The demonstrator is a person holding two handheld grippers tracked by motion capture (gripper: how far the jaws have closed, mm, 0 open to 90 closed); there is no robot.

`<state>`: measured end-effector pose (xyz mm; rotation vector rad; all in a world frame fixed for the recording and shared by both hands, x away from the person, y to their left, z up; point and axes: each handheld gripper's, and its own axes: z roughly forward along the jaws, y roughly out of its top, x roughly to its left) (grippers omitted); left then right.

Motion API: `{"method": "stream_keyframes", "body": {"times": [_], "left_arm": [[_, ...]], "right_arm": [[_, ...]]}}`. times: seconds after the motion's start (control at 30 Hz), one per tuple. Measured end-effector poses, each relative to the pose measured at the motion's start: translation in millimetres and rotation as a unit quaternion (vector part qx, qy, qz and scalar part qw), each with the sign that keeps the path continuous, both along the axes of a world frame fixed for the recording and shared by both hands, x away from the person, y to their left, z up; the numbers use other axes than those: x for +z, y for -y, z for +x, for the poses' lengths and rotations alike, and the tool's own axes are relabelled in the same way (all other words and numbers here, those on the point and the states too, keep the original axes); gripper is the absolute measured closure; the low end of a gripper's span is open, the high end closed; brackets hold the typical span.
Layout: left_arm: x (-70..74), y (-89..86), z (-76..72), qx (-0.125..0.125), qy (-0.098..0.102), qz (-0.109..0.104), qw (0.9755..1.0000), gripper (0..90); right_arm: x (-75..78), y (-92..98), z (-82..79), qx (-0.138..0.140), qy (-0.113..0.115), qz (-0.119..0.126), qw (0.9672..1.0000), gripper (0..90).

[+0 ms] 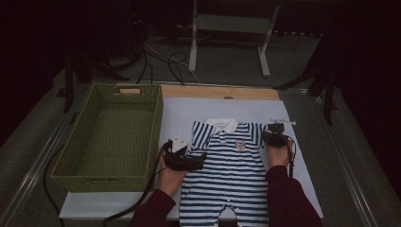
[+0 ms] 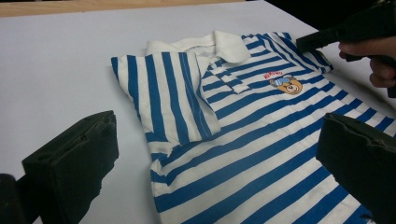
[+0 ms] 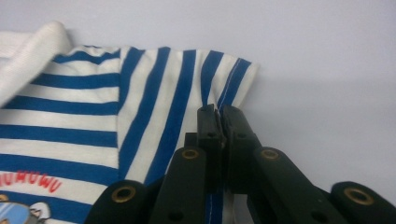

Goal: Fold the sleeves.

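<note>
green woven basket [image 1: 111,137]: left of white mat [image 1: 189,111] | wooden board [image 1: 220,91]: behind mat

Two black grippers are seen. The left gripper [image 1: 185,160] carries a grey three-cornered plate on top; a black cable trails from it. Its jaws end in blocky, rough-edged black pads [image 2: 74,163]. On the right gripper [image 3: 219,123], brass-coloured rivets are set in black linkage arms. Dark red sleeves [image 1: 288,198] are worn.
</note>
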<state>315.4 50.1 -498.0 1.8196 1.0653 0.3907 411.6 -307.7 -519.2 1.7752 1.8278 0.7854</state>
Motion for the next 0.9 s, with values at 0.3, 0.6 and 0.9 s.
{"method": "stream_keyframes", "body": {"times": [0.3,0.6,0.9], "left_arm": [[-0.7,1.8,0.2,-0.001,-0.001,-0.001,1.0000,0.0],[-1.0,3.1,0.9,-0.002,-0.003,0.000,1.0000,0.0],[-0.7,4.1,1.3,-0.003,-0.003,0.001,1.0000,0.0]], "right_arm": [[14.9,-2.2,-3.5,0.017,0.024,0.009,0.9995,87.0],[21.9,-7.3,-6.4,0.030,0.035,0.012,0.9989,86.9],[31.3,-14.0,-8.8,0.045,0.045,0.009,0.9979,87.0]]}}
